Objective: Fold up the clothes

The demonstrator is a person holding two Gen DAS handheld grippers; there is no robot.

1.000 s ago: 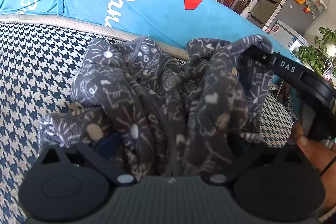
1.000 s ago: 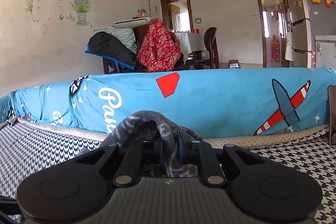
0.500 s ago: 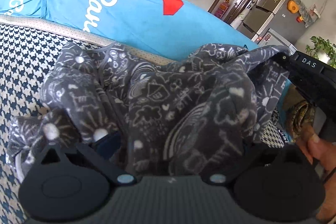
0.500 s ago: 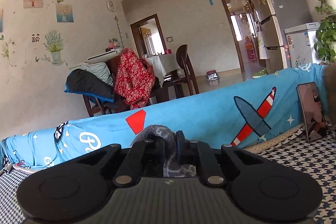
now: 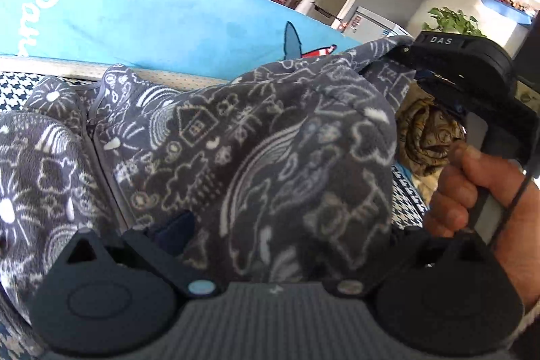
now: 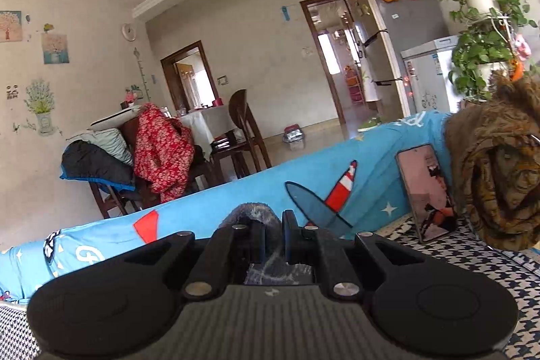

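Note:
A dark grey fleece garment [image 5: 270, 140] with white doodle print and a zipper is spread between my two grippers above the houndstooth seat [image 6: 472, 279]. My right gripper [image 6: 271, 225] is shut on a fold of that fleece, which sticks up between its pads. In the left wrist view it [image 5: 405, 51] holds the garment's upper right edge, with a hand [image 5: 472, 191] on its handle. My left gripper [image 5: 270, 225] stands wide, and the fleece drapes loosely over its fingers. Only its left blue pad [image 5: 175, 226] shows; the right finger is covered.
A bright blue printed cover [image 5: 135, 22] runs along the back edge of the seat. A brown patterned cloth [image 6: 499, 177] is bundled at the right, with a phone [image 6: 428, 191] leaning beside it. Chairs draped with clothes [image 6: 162, 154] and a fridge [image 6: 388, 32] stand further back.
Both grippers have swung to the right and the right one has risen. The fleece has slid leftward across the left gripper's fingers. The brown cloth and phone have come into view.

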